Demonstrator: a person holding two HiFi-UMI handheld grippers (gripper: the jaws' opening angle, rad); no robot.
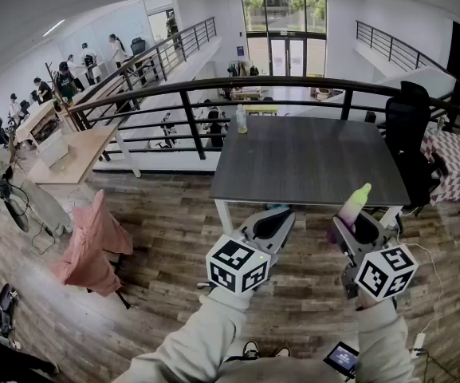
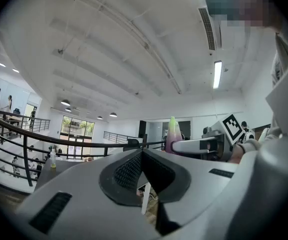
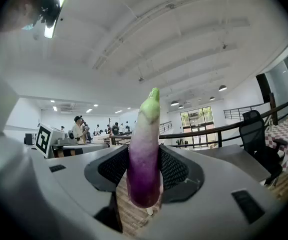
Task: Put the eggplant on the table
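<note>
Nearest the person, the left hand-held gripper has its jaws brought together with nothing between them, and it points level beside its partner. The right hand-held gripper is clamped on the eggplant. Its ribbed pads press on either side of the purple lower body, and the pale green stem end stands upright above the jaws. From the head view, both grippers hover over the wooden floor, just short of the near edge of the grey surface, so the eggplant is in the air and not yet set down.

The eggplant looks light, slim and fairly stiff, with a smooth glossy skin that would probably slip under a loose hold. The thick purple middle, where the pads sit now, seems the best place to hold it. The tapered green end offers less to bear on. Its rounded shape suggests it may roll once laid down.

Farther off, a small bottle stands at the far edge of the surface. A dark chair sits at the right end, and a black railing runs behind.
</note>
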